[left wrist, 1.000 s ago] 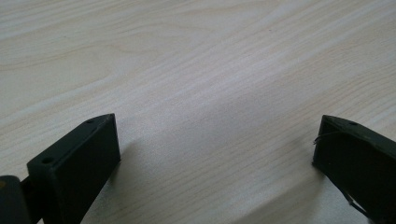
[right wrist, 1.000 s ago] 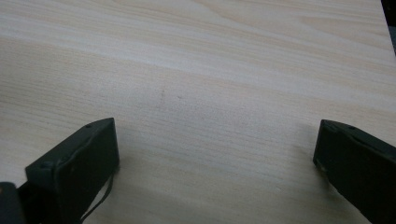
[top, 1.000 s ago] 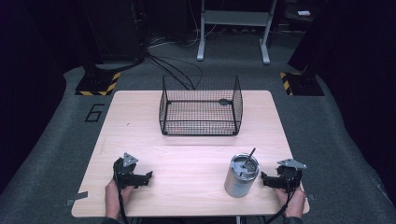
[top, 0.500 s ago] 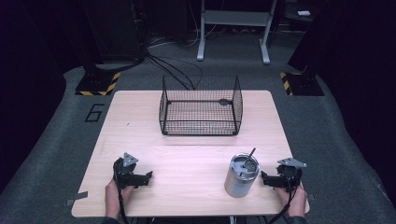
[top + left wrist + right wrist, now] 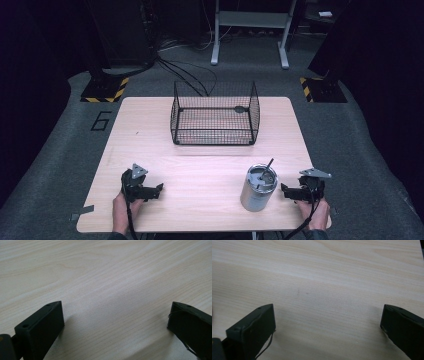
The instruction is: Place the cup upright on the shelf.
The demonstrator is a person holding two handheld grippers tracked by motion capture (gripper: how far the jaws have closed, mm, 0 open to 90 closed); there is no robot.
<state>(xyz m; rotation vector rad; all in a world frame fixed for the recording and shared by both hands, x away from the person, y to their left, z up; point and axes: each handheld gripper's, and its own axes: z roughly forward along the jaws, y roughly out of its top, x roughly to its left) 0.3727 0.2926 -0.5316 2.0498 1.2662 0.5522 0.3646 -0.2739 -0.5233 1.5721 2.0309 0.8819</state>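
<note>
Steel tumbler (image 5: 258, 188) upright near table's (image 5: 210, 165) front right edge, lid on, dark straw poking up. Wire basket (image 5: 215, 114) at far middle, one small dark item inside. Right gripper (image 5: 286, 190) just beside tumbler, jaws wide apart, holding nothing. Left gripper (image 5: 159, 189) front left, jaws wide apart, empty.

Silver tumbler (image 5: 258, 189), black mesh basket (image 5: 215, 114) (pale woodgrain table (image 5: 200, 165))
</note>
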